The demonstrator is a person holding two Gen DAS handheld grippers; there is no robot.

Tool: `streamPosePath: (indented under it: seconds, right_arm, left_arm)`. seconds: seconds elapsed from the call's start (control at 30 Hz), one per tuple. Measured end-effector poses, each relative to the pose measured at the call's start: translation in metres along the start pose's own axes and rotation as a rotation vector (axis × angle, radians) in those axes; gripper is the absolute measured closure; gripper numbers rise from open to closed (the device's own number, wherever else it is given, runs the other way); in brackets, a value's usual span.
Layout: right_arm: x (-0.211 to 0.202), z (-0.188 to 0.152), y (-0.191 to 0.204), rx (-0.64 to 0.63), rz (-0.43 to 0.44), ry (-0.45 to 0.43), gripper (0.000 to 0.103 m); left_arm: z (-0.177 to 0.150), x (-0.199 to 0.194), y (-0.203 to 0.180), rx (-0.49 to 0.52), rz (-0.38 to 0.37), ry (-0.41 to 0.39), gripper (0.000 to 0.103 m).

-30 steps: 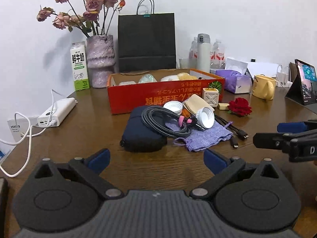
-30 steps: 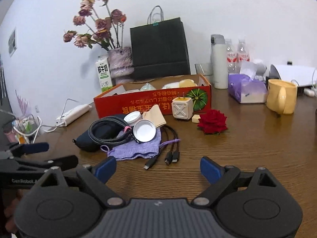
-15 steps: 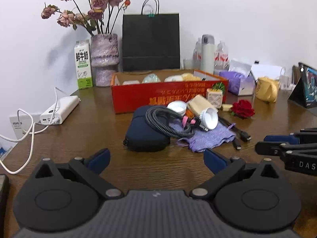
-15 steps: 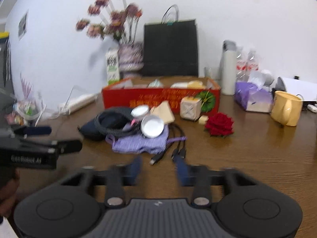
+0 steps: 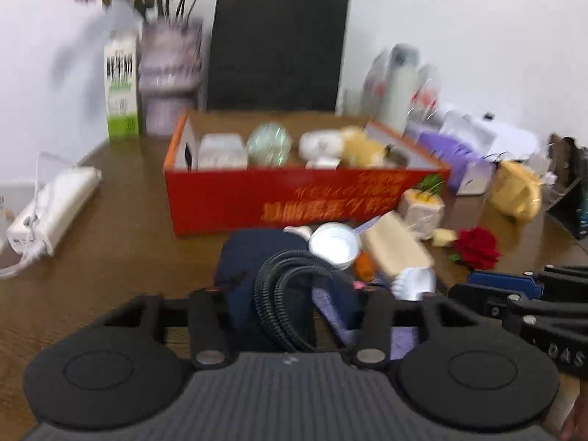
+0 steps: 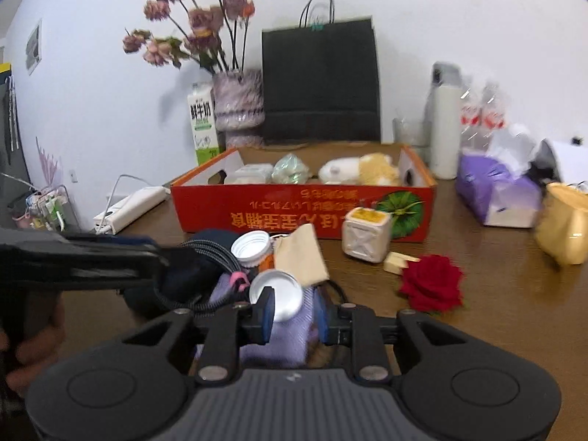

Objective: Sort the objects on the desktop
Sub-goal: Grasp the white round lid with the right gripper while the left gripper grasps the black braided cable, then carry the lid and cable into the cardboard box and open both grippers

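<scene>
A pile lies in front of the red cardboard box [image 5: 228, 202]: a navy pouch [image 5: 250, 268], a coiled black cable [image 5: 290, 294], a purple cloth bag [image 6: 290, 341], a white cap [image 6: 251, 246], a round white lid [image 6: 277, 294] and a tan packet [image 6: 301, 257]. My left gripper [image 5: 290, 301] hangs low over the pouch and cable with its jaws closing; both lie between the fingers, and I see no pad pressing them. My right gripper [image 6: 294, 312] is over the purple bag just short of the lid, jaws narrow and opening, gripping nothing.
A cream cube [image 6: 365, 233], a small block and a red rose [image 6: 431, 283] lie right of the pile. A power strip [image 5: 55, 209] is at the left. Milk carton [image 5: 121, 92], vase [image 5: 169, 73], black bag [image 5: 275, 47], thermos [image 6: 444, 121], tissue pack [image 6: 496, 191] and yellow mug [image 6: 566, 228] stand behind.
Both grippers have moved forward to the pile. The left jaws went from wide to much narrower. The right jaws closed from wide and have parted a little.
</scene>
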State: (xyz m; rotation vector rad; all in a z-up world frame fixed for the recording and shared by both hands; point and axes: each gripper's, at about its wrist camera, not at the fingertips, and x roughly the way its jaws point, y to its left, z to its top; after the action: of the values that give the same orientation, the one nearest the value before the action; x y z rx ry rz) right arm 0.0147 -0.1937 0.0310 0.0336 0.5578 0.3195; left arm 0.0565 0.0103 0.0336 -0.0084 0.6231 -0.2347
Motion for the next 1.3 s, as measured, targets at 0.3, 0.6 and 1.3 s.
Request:
streamPosePath:
  seconds: [0.3,0.6,1.3]
  right_arm:
    - [0.047,0.004,0.008,0.01,-0.008,0.072,0.067]
    - [0.04,0.0,0.001,0.075,0.01,0.037,0.091]
    - [-0.101,-0.041,0.036,-0.075,-0.066,-0.106,0.091]
  left_arm:
    - [-0.003,0.013,-0.003,0.064,0.039,-0.017,0.061]
    - [-0.009,-0.029,-0.013,0.033,0.081,-0.146,0.083]
    - [-0.062,-0.128,-0.016,-0.056,-0.145,-0.146,0.084]
